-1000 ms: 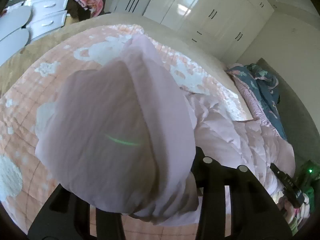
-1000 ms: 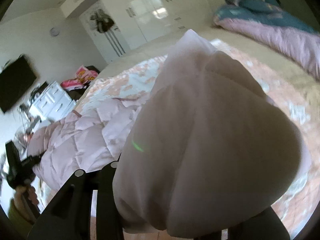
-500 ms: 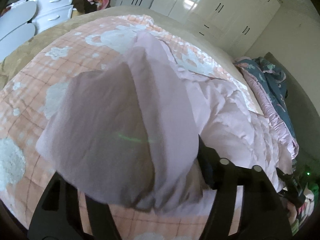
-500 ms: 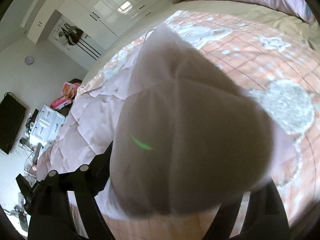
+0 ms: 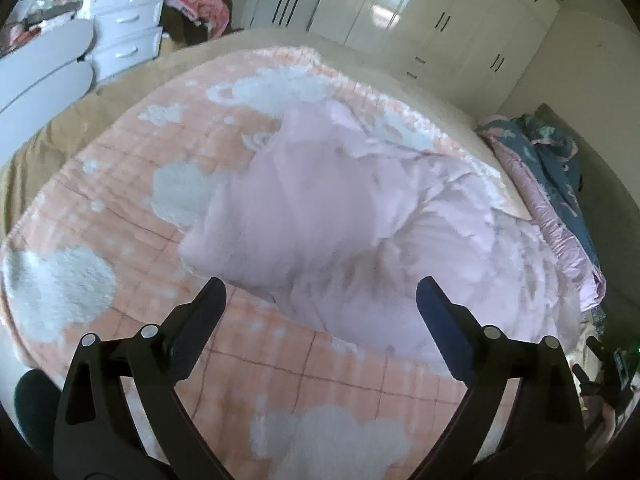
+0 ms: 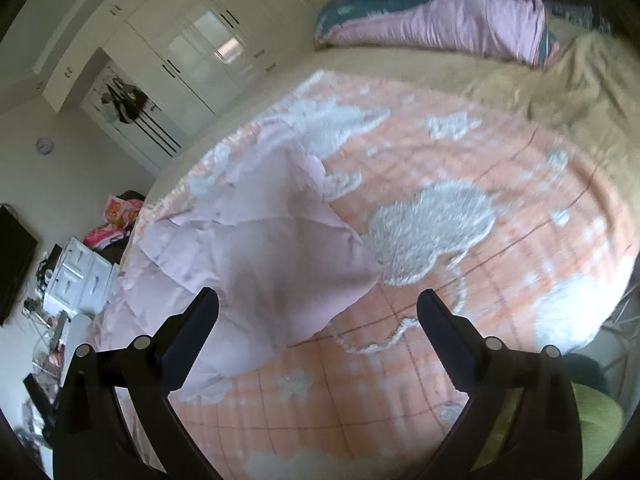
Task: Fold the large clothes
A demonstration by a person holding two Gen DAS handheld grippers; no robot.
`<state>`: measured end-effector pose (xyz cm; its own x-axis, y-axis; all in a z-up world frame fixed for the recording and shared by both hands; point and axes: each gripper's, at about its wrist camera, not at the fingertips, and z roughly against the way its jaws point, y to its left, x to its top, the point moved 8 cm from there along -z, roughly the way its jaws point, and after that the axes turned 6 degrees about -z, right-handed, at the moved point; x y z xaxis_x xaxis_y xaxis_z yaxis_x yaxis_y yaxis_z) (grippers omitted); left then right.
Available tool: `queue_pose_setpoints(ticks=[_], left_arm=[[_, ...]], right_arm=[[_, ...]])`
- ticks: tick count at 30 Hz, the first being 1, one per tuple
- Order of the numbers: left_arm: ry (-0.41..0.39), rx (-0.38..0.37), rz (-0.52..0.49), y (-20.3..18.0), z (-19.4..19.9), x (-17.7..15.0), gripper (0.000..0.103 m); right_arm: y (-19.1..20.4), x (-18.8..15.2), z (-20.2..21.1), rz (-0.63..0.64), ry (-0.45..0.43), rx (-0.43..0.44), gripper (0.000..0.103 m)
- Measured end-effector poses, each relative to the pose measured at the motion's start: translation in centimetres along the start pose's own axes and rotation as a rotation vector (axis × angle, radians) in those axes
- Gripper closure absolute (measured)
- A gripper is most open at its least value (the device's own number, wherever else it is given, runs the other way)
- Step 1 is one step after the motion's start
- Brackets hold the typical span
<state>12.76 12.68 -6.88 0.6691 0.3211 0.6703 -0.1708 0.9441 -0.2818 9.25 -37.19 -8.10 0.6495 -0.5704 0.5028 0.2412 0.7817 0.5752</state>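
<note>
A pale pink quilted garment (image 5: 360, 216) lies bunched on the peach blanket with white cloud shapes (image 5: 120, 208). Its near folded edge reaches just in front of my left gripper (image 5: 320, 296), whose jaws are opening wide with no pad pressing on the cloth. In the right wrist view the same pink garment (image 6: 260, 248) spreads from the middle to the lower left. Its loose flap hangs in front of my right gripper (image 6: 318, 300), whose jaws are opening and are clear of the fabric.
The peach blanket (image 6: 480, 240) covers a tan bed. A rolled pink and teal duvet (image 6: 440, 16) lies at the head end. White wardrobes (image 5: 420, 28) line the far wall; a white dresser (image 5: 124, 36) and a pile of clothes (image 5: 200, 4) stand beside the bed.
Both grippers went from shut on lifted pink cloth to wide open. The garment dropped out of the jaws onto the blanket and now lies flatter in front of them.
</note>
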Motion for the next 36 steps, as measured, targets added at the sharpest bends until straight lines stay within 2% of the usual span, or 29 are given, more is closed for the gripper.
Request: queue_pose_setpoints(ticks=[2,7,13,18,22,27,31,36], left_arm=[[-0.018,-0.005,-0.013,-0.4,1.1,0.2,0.009],[-0.070,-0.017,-0.056,-1.7,4.2,0.6,0.009],[-0.129,-0.020,-0.093,-3.6,7.1,0.9,0.009],[-0.145,-0.033,-0.132,-6.0,8.4,0.3,0.009],[-0.139,-0.056,-0.146,-8.0,8.7,-1.0,0.009],[-0.124,-0.059,-0.216,-10.4,8.7,-3.0,0.009],[-0.091,-0.071,-0.254,-11.9,8.2,-4.5,0.009],[-0.055,-0.059,-0.302,-13.0,7.4,-6.0,0.009]], right_arm=[[0.6,0.1,1.3,0.034,-0.027,-0.002,0.004],[2.8,-0.1,4.2,0.127,-0.071,0.001,0.004],[7.0,-1.1,6.9,0.253,-0.100,0.047,0.004],[10.2,-2.4,9.4,0.341,-0.141,0.084,0.004],[12.6,-3.6,10.4,0.430,-0.126,0.122,0.004],[14.6,-5.9,10.7,0.530,-0.108,0.118,0.004],[15.4,-8.7,9.8,0.554,-0.056,0.147,0.004],[15.5,-11.2,8.8,0.590,-0.032,0.122,0.004]])
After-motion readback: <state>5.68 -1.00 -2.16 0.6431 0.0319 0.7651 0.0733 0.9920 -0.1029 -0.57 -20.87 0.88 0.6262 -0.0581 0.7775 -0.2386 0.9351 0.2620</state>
